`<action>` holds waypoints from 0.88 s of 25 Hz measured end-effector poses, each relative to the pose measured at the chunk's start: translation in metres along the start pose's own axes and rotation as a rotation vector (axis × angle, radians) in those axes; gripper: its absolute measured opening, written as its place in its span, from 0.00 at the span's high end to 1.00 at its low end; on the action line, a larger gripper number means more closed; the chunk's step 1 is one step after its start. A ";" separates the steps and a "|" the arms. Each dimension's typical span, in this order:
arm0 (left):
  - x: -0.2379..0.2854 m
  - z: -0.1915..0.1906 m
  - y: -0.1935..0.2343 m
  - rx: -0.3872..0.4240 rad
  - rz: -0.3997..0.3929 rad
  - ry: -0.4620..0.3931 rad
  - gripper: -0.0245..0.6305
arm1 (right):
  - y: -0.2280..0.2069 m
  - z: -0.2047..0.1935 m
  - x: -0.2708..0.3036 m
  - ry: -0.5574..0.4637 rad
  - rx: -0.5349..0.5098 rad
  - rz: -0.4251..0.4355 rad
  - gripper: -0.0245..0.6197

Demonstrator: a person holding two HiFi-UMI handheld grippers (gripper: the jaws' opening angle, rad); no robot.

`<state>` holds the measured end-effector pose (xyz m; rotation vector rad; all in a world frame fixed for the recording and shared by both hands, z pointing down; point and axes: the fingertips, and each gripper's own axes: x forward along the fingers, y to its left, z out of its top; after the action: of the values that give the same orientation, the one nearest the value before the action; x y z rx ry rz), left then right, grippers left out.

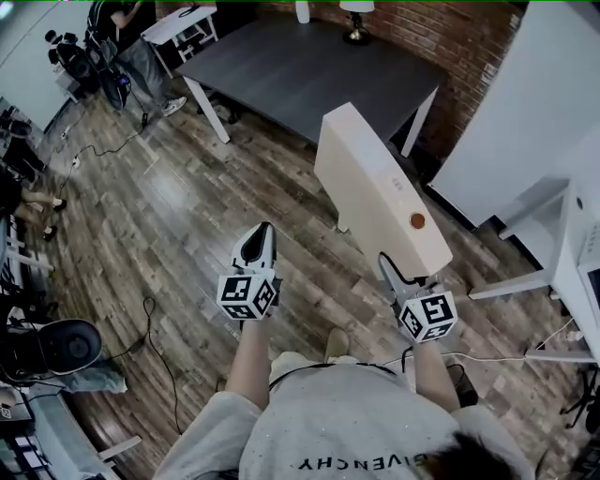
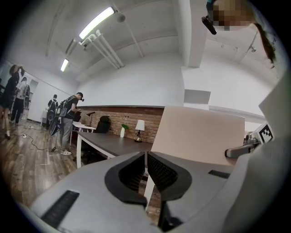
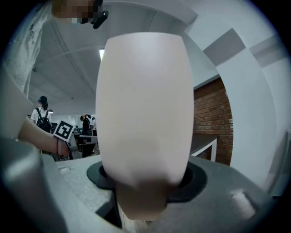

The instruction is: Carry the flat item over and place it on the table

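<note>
The flat item (image 1: pixel 375 187) is a cream panel with rounded edges and a small brown dot, held on edge above the wooden floor. My right gripper (image 1: pixel 398 274) is shut on its near end; in the right gripper view the panel (image 3: pixel 143 113) fills the middle, clamped between both jaws of the right gripper (image 3: pixel 144 182). My left gripper (image 1: pixel 258 246) hangs to the panel's left, apart from it, shut with nothing in it. In the left gripper view the left gripper (image 2: pixel 145 169) has its jaws together, and the panel (image 2: pixel 200 134) shows beyond them at the right. The dark grey table (image 1: pixel 309 70) stands ahead.
A lamp (image 1: pixel 355 19) and a white vase stand at the table's (image 2: pixel 109 143) far edge by the brick wall (image 1: pixel 441 37). White furniture (image 1: pixel 553 122) lines the right. People (image 1: pixel 127 47) and equipment stand at the far left, and cables (image 1: pixel 150 319) trail over the floor.
</note>
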<state>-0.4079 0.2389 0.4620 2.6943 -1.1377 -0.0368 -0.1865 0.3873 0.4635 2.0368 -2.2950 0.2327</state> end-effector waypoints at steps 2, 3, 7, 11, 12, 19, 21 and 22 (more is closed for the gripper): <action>0.017 -0.003 -0.012 -0.001 -0.006 0.002 0.94 | -0.017 0.004 0.004 -0.005 0.010 0.007 0.54; 0.025 -0.004 -0.018 0.000 -0.012 0.006 0.94 | -0.024 0.006 0.007 -0.007 0.018 0.008 0.54; 0.058 -0.004 -0.035 -0.004 -0.036 0.014 0.94 | -0.046 0.013 0.017 -0.012 0.028 0.015 0.54; 0.089 -0.003 -0.046 0.001 -0.056 0.021 0.94 | -0.067 0.018 0.032 -0.020 0.042 0.019 0.54; 0.095 -0.005 -0.048 0.002 -0.060 0.028 0.94 | -0.071 0.018 0.035 -0.020 0.048 0.021 0.54; 0.171 -0.002 -0.047 -0.010 -0.088 0.029 0.94 | -0.113 0.028 0.072 -0.018 0.046 0.022 0.54; 0.203 0.003 -0.050 -0.010 -0.106 0.024 0.94 | -0.130 0.032 0.088 -0.017 0.064 0.026 0.54; 0.218 0.006 -0.051 -0.011 -0.114 0.023 0.94 | -0.138 0.035 0.097 -0.017 0.070 0.027 0.54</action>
<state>-0.2195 0.1175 0.4585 2.7398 -0.9735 -0.0304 -0.0593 0.2712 0.4530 2.0479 -2.3585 0.3030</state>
